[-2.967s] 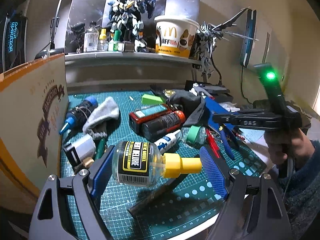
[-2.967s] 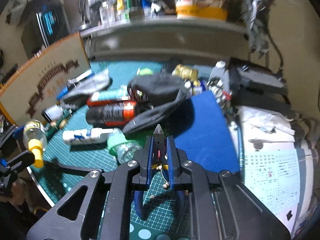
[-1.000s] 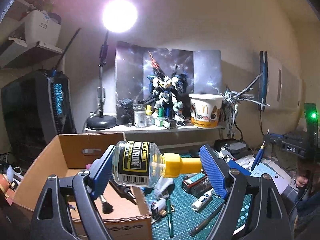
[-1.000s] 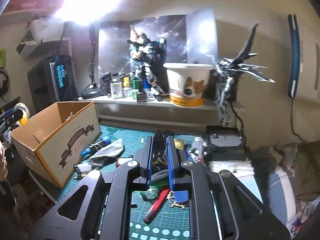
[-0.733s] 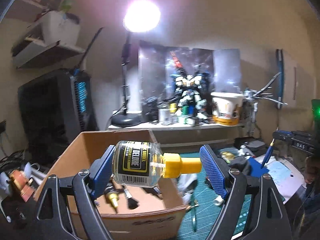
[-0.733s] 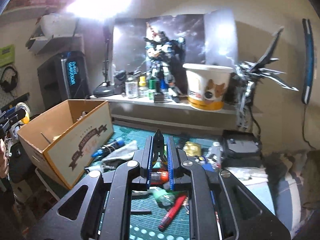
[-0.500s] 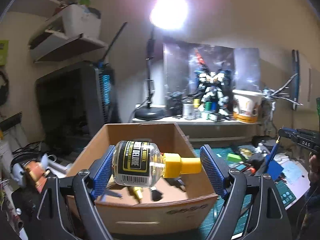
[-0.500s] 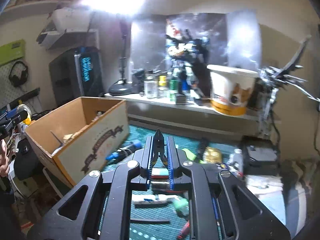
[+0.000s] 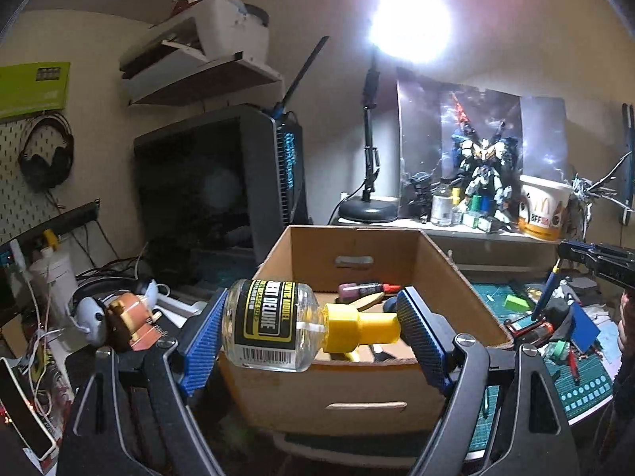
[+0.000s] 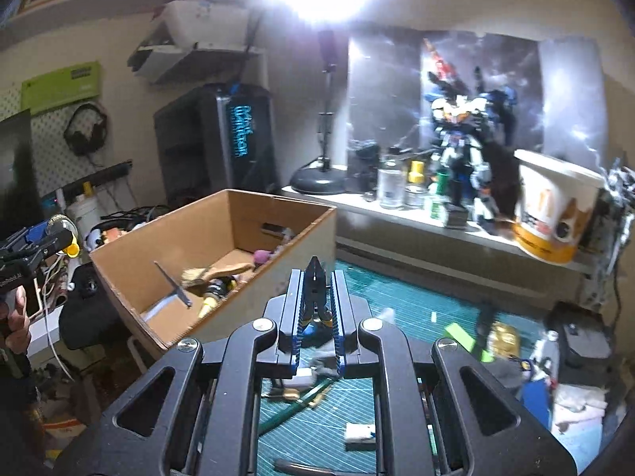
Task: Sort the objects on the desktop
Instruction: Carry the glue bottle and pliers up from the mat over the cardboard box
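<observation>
**Both jaws loaded, box just ahead**

Jaws of the left gripper stand wide and clamp a clear glass bottle end to end: one blue pad presses its base, the other meets the tip of its yellow cap. Its long axis lies crosswise between the pads, nearly level, cap pointing to the right pad, black-and-yellow label facing the camera. Directly beyond the bottle sits an open cardboard box, its near wall just below and behind the pads; inside, past the cap, lie a pink-capped tube and a wooden handle. Left of the jaws a headset and cables clutter a lower surface.

Jaws of the right gripper are drawn nearly together on a pair of nippers, whose dark pointed nose sticks up and forward out of the pads, long axis running along the fingers. Ahead and left of these jaws is the same box, holding a brush and a thin metal rod; its corner stands close to the nose. Below and ahead spreads a green cutting mat strewn with small tools. Farther back, a shelf carries a model robot, small bottles and a paper bucket.
</observation>
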`<state>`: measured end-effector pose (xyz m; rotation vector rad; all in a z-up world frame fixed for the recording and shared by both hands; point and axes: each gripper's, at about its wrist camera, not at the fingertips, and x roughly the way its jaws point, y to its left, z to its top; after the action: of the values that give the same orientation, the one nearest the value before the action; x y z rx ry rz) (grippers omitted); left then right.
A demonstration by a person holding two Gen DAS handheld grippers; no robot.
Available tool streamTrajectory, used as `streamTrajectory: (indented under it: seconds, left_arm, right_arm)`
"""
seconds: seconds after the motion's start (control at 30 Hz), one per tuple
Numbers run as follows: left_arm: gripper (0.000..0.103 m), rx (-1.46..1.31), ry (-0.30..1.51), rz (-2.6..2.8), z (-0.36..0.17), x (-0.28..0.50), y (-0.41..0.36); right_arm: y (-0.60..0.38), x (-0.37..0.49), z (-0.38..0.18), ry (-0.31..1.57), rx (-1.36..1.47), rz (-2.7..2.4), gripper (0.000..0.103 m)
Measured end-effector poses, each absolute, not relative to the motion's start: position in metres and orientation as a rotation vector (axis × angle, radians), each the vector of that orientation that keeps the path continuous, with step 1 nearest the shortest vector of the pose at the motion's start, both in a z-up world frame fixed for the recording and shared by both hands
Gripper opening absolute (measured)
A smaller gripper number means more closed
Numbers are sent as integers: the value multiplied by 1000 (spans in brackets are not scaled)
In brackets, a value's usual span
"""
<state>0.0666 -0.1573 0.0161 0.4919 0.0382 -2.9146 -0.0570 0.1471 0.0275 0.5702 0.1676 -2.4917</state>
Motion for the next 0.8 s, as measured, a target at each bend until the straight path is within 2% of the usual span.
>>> streamTrajectory:
  seconds: [0.53,0.8]
  left_arm:
    - [83,524,4,-2887,21,68,-158]
    - [83,552,-52,-2899,38,35,-150]
  right_arm:
    - [114,-52,42,168,503,-2390,12]
    - [80,-65,56,174,503,-2278,12]
